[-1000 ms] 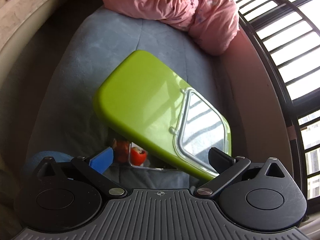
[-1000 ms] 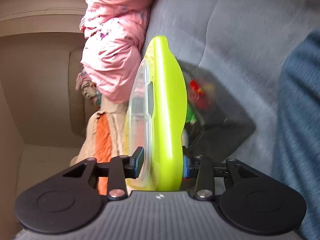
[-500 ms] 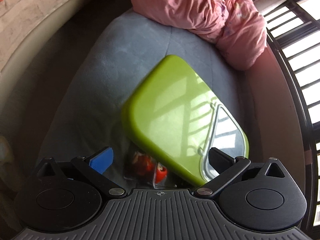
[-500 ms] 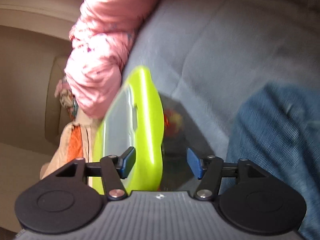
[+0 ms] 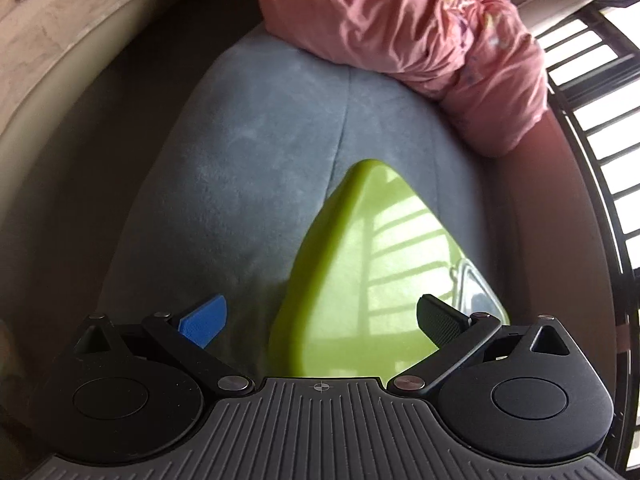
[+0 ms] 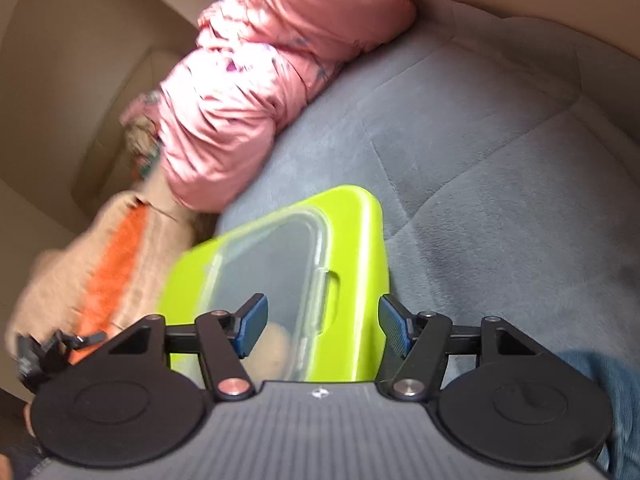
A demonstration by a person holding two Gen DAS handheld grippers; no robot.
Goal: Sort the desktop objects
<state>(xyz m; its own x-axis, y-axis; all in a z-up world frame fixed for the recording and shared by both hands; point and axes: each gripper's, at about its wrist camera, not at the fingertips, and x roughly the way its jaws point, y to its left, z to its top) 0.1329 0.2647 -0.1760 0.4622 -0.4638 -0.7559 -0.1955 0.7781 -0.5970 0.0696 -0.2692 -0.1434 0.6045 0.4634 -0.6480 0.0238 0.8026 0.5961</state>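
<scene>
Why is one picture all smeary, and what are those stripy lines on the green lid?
Right wrist view: smeared by motion blur, worst on the lid edge and the orange cloth. Left wrist view: sharp; the stripes on the lid are a light-and-shadow pattern like the window bars. Both views: straight edges curve from the fisheye lens.

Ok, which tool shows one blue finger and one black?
The left tool: one finger blue, the other black. The right tool shows both blue.

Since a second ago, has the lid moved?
Yes. In the right wrist view the lid has dropped from upright on edge to flat, tipping toward the pink bundle.
</scene>
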